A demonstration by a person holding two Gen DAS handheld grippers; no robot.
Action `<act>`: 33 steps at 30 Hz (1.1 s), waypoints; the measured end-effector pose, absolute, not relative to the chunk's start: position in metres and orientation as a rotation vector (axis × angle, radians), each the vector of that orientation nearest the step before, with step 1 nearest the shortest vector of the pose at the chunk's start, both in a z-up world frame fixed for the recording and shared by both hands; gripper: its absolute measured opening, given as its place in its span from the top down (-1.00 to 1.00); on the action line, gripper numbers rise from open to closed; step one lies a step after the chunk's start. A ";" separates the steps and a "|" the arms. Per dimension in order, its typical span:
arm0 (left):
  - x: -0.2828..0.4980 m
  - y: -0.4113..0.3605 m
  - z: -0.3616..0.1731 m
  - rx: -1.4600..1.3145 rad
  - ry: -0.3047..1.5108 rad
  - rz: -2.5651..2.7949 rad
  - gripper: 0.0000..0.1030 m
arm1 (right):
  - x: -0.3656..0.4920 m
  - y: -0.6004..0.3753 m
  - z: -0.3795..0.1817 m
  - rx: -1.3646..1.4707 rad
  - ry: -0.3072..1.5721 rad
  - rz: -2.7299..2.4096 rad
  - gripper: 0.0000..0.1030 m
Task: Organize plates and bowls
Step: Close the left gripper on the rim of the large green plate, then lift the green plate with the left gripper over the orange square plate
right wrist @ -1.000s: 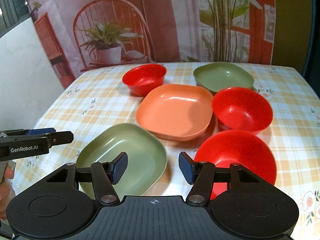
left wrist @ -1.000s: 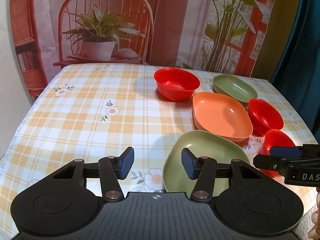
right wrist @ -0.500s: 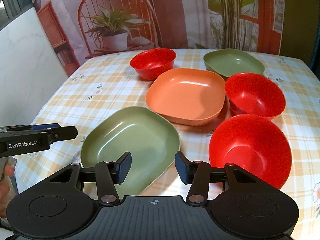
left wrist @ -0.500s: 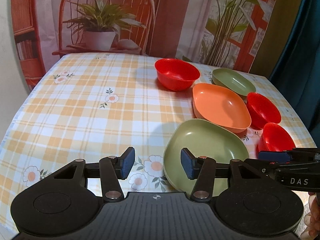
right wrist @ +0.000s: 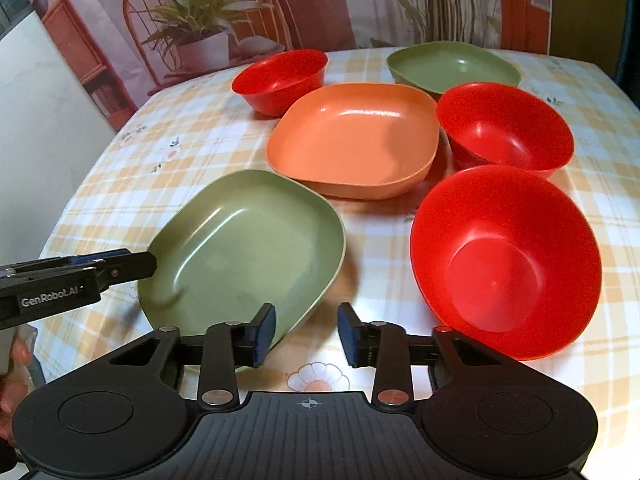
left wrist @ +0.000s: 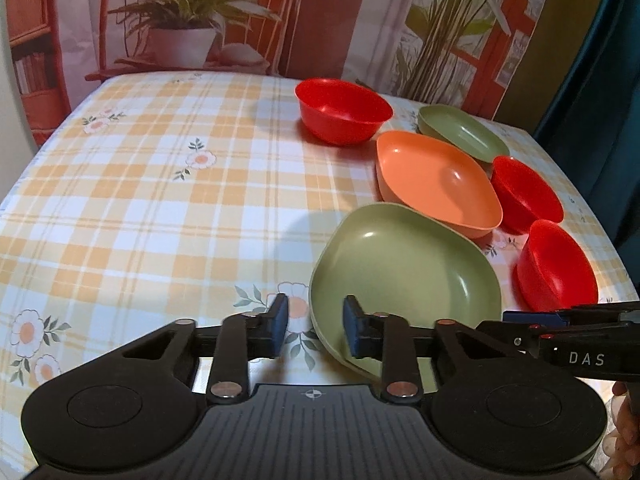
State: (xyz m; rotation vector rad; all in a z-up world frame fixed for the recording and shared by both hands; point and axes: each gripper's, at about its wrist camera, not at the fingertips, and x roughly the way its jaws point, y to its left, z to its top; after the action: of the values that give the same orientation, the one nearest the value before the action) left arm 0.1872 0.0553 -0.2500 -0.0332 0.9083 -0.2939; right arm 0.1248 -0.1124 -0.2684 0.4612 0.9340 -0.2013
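checked tablecloth (left wrist: 160, 208), both hand-held grippers seemingly angled down

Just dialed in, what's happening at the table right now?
A person holds both grippers at the near green plate. The left gripper straddles its left rim and the right gripper its right rim, both with jaws closing. The orange plate, the far green plate and three red bowls sit untouched.

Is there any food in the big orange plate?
Empty. The orange plate shows only its bare, shiny inside in both views.
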 end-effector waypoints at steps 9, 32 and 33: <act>0.190 0.052 -0.261 -0.021 0.948 -0.298 0.62 | 0.127 -0.112 -0.271 0.471 0.936 -0.194 0.58; 0.170 0.044 -0.252 -0.004 0.932 -0.298 0.68 | 0.121 -0.115 -0.268 0.460 0.898 -0.203 0.69; 0.170 0.044 -0.251 -0.005 0.930 -0.296 0.68 | 0.121 -0.115 -0.266 0.456 0.893 -0.202 0.69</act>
State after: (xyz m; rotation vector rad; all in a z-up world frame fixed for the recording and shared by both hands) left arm 0.1695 0.0439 -0.2508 -0.0051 0.9295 -0.2963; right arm 0.1206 -0.1150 -0.2662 0.4561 0.8935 -0.2018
